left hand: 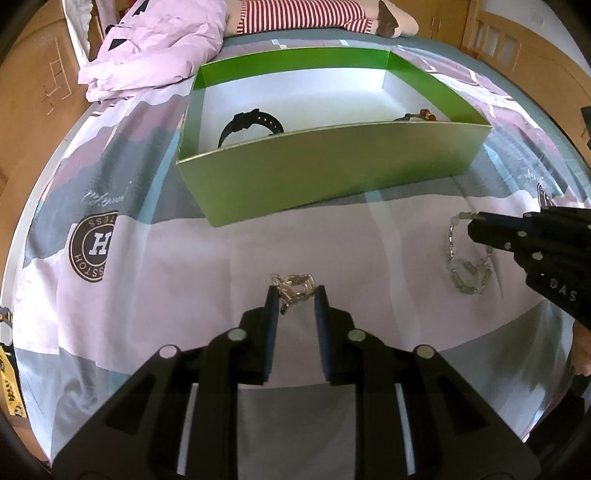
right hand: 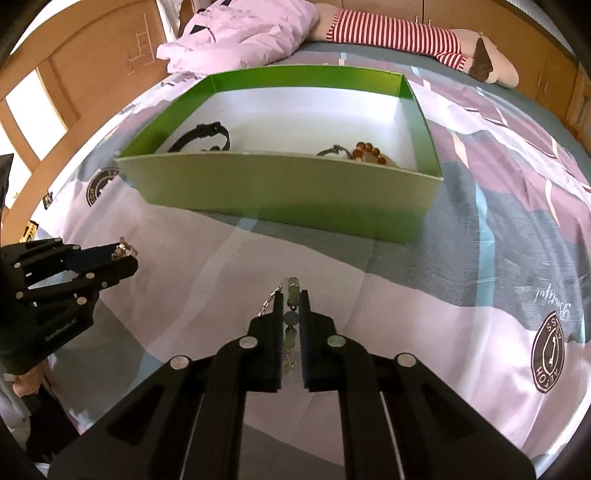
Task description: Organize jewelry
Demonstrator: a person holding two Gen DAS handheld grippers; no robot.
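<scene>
A green box (left hand: 332,173) with a white floor sits on the bed; it also shows in the right wrist view (right hand: 280,192). Inside lie a black watch (left hand: 251,125) and an amber bead bracelet (right hand: 369,152). My left gripper (left hand: 295,293) straddles a silver chain bracelet (left hand: 293,282) on the sheet, jaws apart around it. My right gripper (right hand: 290,299) is nearly closed on a pale green stone bracelet (left hand: 467,275), whose beads (right hand: 291,286) sit between the fingers.
A patterned bedsheet (left hand: 147,295) covers the bed. A crumpled lilac garment (left hand: 155,48) and a striped plush toy (left hand: 317,14) lie behind the box. Wooden bed rails (right hand: 74,74) stand at the sides.
</scene>
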